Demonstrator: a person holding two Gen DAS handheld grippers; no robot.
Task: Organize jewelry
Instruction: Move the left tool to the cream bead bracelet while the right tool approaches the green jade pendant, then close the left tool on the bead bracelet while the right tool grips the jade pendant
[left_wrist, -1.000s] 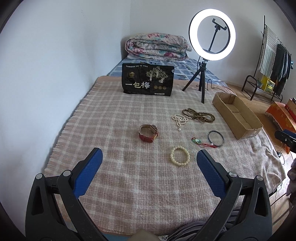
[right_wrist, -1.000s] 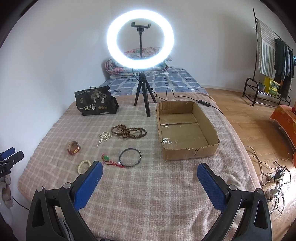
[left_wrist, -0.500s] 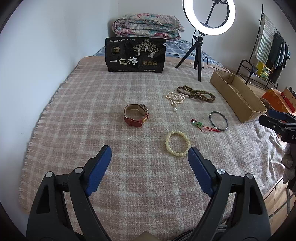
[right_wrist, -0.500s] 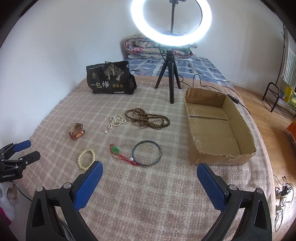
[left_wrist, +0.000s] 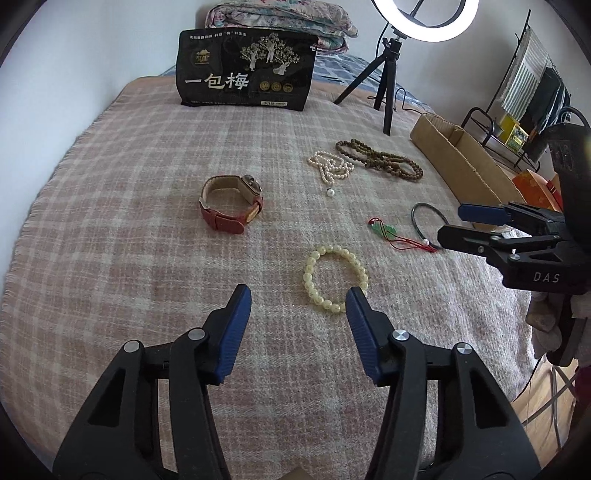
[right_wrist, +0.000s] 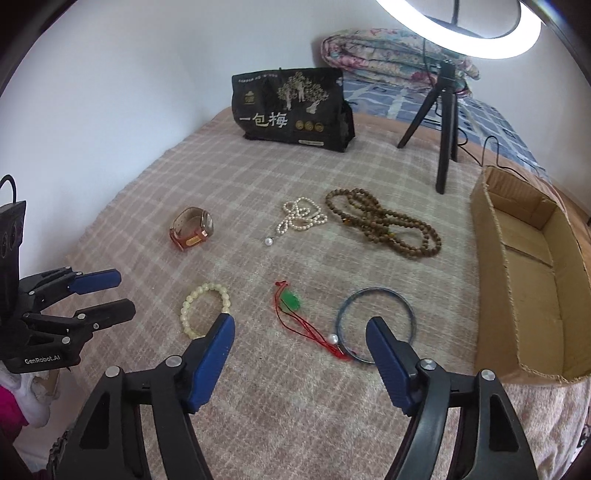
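Six pieces of jewelry are lying spread on a plaid blanket (left_wrist: 129, 229) that is covering a bed. The left gripper (left_wrist: 298, 301) is pointing down at the blanket with its jaws closing, nothing between them; its right blue pad is sitting just beside the near edge of a pale yellow bead bracelet (left_wrist: 335, 275), without gripping it. The right gripper (right_wrist: 300, 330) is also angling downward, its jaws closing on empty air, with the tail of a green pendant on a red cord (right_wrist: 291, 301) lying between the pads and a thin dark bangle (right_wrist: 376, 323) partly behind the right pad. The cord's pearl end is resting against the bangle's rim.

Farther back, a wristwatch with a red-brown strap (left_wrist: 232, 208) is standing on its side, well apart from the bracelet. A white pearl necklace (left_wrist: 330, 168) is lying bunched, touching a long strand of brown wooden beads (left_wrist: 382, 160). An open cardboard box (right_wrist: 532, 280) is sitting at the blanket's right edge, near the bangle, and is holding no jewelry. A black snack bag (left_wrist: 245, 72) is standing upright at the far side, and a ring light on a tripod (left_wrist: 388, 74) is standing beside it.
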